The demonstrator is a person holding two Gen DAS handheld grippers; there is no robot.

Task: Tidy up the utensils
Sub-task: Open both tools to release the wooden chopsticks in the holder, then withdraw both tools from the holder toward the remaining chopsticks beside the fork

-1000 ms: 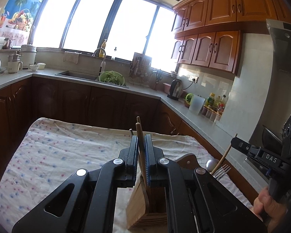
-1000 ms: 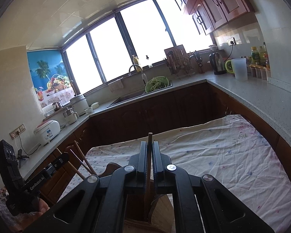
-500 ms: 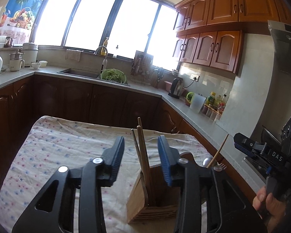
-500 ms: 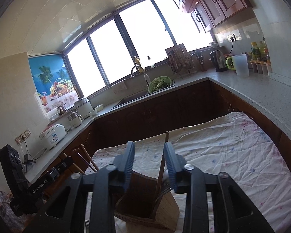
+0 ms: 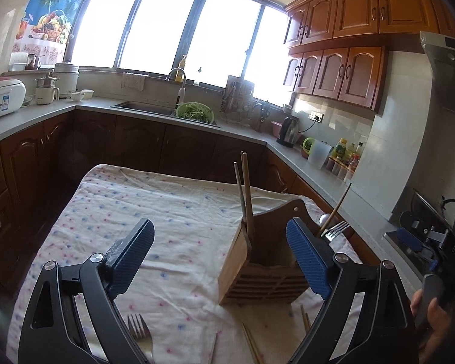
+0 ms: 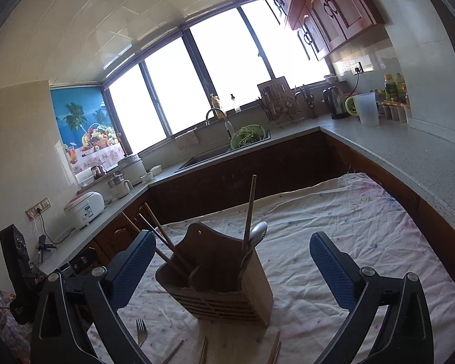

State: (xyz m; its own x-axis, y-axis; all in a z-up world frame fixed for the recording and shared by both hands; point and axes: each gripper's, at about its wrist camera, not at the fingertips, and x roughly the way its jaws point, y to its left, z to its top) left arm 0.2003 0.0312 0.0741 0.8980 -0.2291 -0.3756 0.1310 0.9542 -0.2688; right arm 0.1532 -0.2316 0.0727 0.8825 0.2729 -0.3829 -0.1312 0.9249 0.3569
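A wooden utensil holder (image 5: 257, 261) (image 6: 227, 288) stands on the dotted cloth. In the left wrist view two chopsticks (image 5: 245, 194) lean in its near-left compartment, and a single chopstick (image 5: 338, 209), a fork (image 5: 335, 230) and a spoon (image 5: 324, 219) stick out at its right. My left gripper (image 5: 218, 226) is opening wide just short of the holder, pads touching nothing. My right gripper (image 6: 232, 238) is also opening, with the holder ahead of it and nothing gripped. One chopstick (image 6: 250, 212) and the spoon (image 6: 257, 232) stand free there.
A loose fork (image 5: 139, 330) (image 6: 141, 330) and several loose chopsticks (image 5: 251, 345) (image 6: 203, 348) lie on the cloth's near edge. Dark cabinets and a grey counter (image 6: 409, 151) wrap around the table. A hand (image 5: 427, 312) holds the other gripper at the right edge.
Both grippers were shut on chopsticks over the holder; they have opened wide and drawn back. The chopsticks now stand in the holder on their own.
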